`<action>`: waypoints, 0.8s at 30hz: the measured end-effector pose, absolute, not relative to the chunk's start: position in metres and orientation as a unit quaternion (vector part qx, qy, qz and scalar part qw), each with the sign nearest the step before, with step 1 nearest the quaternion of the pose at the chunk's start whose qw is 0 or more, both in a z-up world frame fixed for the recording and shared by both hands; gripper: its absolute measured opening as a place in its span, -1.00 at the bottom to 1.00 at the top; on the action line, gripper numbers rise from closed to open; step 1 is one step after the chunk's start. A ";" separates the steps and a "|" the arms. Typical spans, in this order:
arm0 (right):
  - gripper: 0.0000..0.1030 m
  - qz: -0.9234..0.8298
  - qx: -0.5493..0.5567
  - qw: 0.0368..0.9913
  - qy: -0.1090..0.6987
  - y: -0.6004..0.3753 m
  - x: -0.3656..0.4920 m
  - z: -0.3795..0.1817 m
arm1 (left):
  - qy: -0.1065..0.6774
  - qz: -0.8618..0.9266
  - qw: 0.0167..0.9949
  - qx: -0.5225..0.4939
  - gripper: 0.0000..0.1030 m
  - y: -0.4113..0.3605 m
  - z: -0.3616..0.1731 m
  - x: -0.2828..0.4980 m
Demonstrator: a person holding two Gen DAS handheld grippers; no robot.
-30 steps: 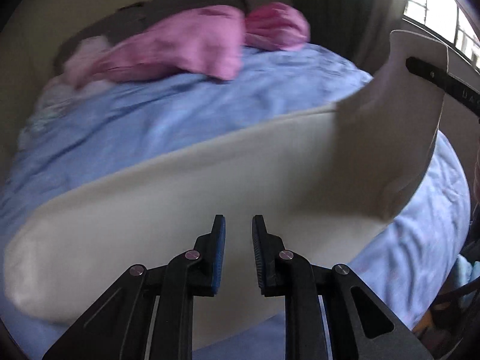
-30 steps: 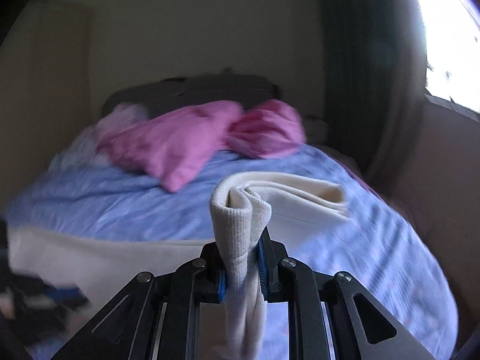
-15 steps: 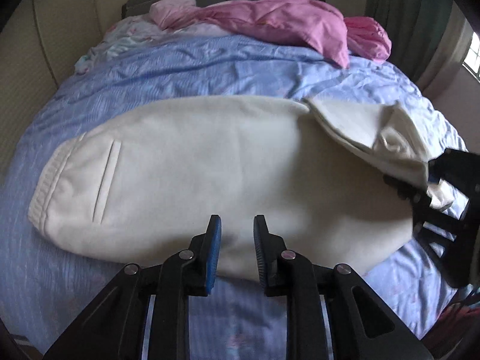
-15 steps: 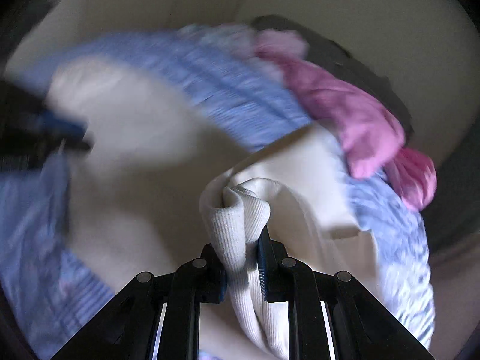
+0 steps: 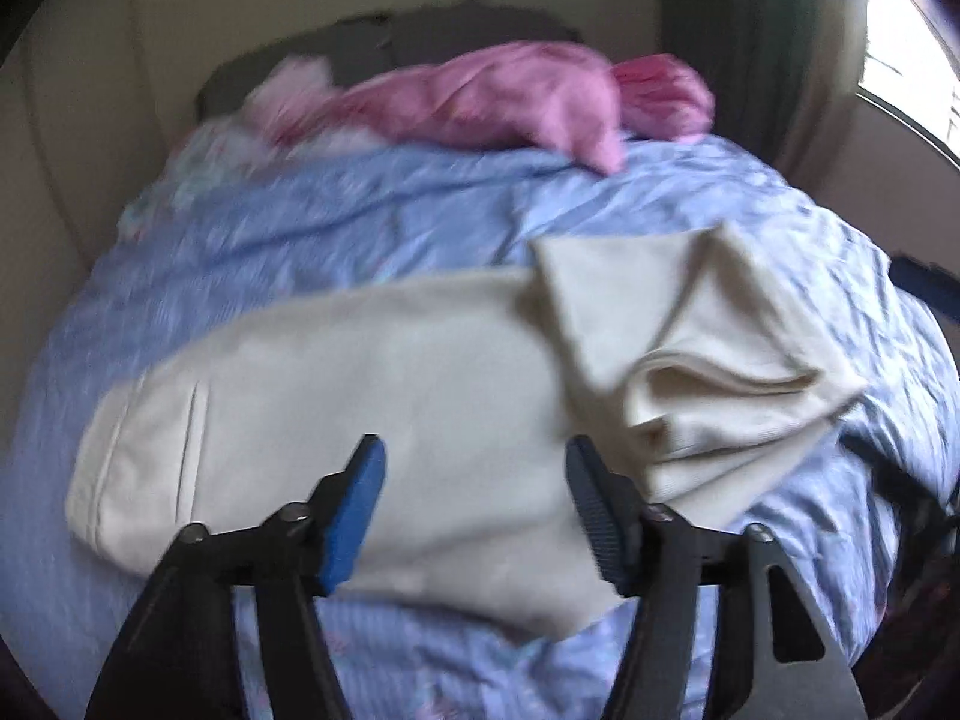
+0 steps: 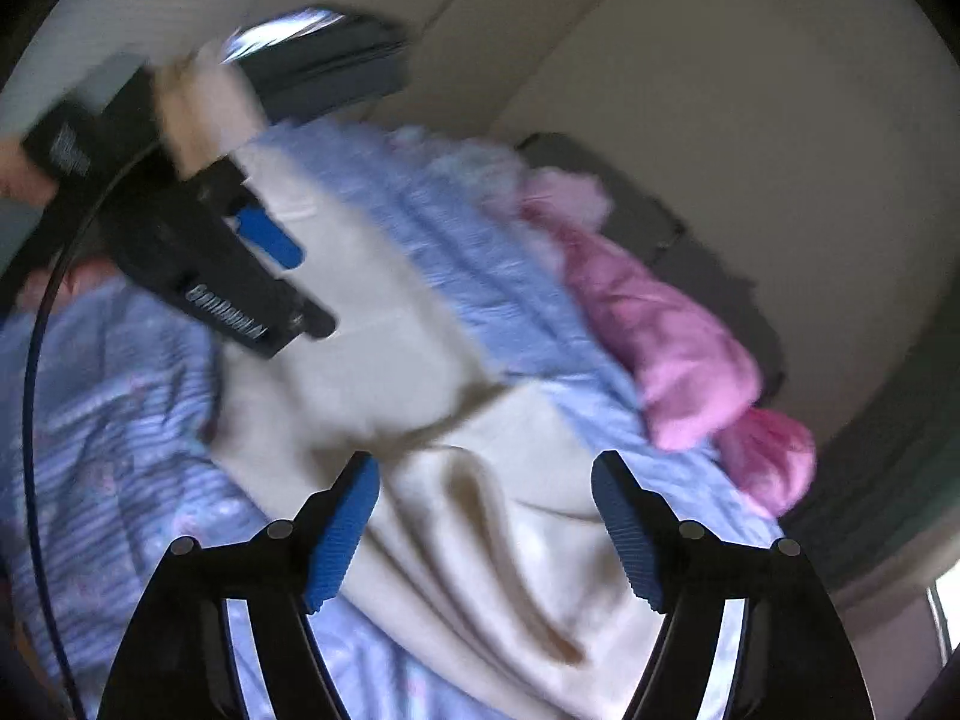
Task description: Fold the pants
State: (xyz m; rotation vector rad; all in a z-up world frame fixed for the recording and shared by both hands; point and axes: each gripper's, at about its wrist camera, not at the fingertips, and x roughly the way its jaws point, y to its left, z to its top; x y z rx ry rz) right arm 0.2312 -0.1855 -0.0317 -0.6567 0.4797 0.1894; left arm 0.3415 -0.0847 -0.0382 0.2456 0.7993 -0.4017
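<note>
My left tongs (image 5: 474, 498) are spread wide and hold nothing. My right tongs (image 6: 486, 516) are spread wide too, with nothing between the blue pads. Both hang above the pants.

The cream pants (image 5: 360, 408) lie flat across the middle of the left picture, on the blue bedspread (image 5: 360, 222). Their wide end with the pocket slit sits at the left of the frame. At the right side the leg end is folded back on top in a loose, lumpy heap (image 5: 708, 372). The near edge of the pants runs just behind my left tongs. There is bare blue bedspread past the far edge, and a strip of it under the tongs at the bottom.

In the right picture the pants (image 6: 384, 360) run from the upper left down to the bottom middle, and my left tongs (image 6: 270, 276) show in the upper left, over the cloth.

A pink blanket (image 5: 498, 102) lies bunched at the top of the bed by the dark headboard (image 5: 480, 24). A curtain (image 5: 738, 30) and a bright window (image 5: 900, 30) are at the upper right. The pictures are blurry.
</note>
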 end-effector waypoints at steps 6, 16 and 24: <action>0.43 0.024 -0.152 0.946 0.287 -0.296 0.229 -0.006 | 0.367 -0.261 0.876 0.173 0.39 -0.144 -0.031 0.342; 0.43 -0.049 0.031 0.925 0.374 -0.401 0.226 -0.058 | 0.384 -0.319 0.799 0.334 0.39 -0.238 -0.066 0.356; 0.43 -0.047 0.044 0.920 0.387 -0.405 0.225 -0.077 | 0.375 -0.380 0.768 0.354 0.38 -0.286 -0.076 0.342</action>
